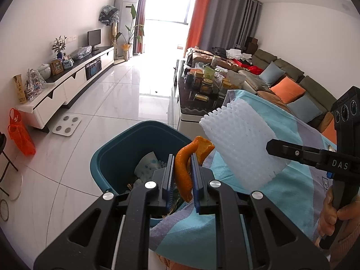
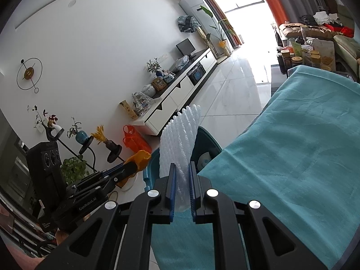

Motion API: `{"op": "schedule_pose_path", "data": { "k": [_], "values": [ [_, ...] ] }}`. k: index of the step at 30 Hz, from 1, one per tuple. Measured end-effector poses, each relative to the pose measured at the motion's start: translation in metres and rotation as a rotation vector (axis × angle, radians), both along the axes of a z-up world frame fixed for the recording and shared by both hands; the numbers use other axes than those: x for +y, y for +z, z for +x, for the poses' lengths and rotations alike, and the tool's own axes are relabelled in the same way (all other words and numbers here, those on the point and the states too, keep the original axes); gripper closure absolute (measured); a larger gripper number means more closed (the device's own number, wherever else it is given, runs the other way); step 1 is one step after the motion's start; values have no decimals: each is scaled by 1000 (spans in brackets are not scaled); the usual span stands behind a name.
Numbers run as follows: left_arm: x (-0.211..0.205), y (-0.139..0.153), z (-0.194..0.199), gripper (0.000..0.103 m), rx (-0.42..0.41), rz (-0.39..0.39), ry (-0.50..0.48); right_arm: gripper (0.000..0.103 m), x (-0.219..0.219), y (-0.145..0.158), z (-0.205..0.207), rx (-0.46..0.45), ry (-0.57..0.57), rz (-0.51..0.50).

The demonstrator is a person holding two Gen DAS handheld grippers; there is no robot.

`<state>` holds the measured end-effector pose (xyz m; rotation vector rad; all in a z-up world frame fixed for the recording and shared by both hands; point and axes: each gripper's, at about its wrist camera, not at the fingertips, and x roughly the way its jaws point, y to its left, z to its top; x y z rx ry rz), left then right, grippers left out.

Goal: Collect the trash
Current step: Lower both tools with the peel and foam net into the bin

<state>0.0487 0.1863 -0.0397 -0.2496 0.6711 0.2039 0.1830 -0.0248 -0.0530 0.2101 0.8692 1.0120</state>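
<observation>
My left gripper (image 1: pixel 182 165) is shut on a curled strip of orange peel (image 1: pixel 187 157), held above the near rim of a teal trash bin (image 1: pixel 119 148) on the floor. Crumpled paper and other scraps lie inside the bin. My right gripper (image 2: pixel 182 173) is shut on a white foam fruit net (image 2: pixel 177 141), which sticks up over the bin (image 2: pixel 207 144). In the left wrist view the foam net (image 1: pixel 238 144) hangs from the right gripper (image 1: pixel 270 146) just right of the peel. In the right wrist view the left gripper (image 2: pixel 131 167) shows at lower left with the peel (image 2: pixel 140 157).
A teal towel (image 1: pixel 281 180) covers the surface beside the bin. A dark coffee table (image 1: pixel 202 99) crowded with jars stands beyond, a sofa (image 1: pixel 292 85) to its right. A white TV cabinet (image 1: pixel 67 85), an orange mesh bag (image 1: pixel 20 132) and a bathroom scale (image 1: pixel 66 126) line the left side of the tiled floor.
</observation>
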Motion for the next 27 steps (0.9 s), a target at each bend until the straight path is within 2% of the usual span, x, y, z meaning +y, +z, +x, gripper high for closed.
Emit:
{"op": "schedule_pose_path", "data": {
  "k": [27],
  "values": [
    [4, -8, 16, 88, 18, 3, 35, 93, 24, -1, 4, 7, 28, -19]
  ]
}}
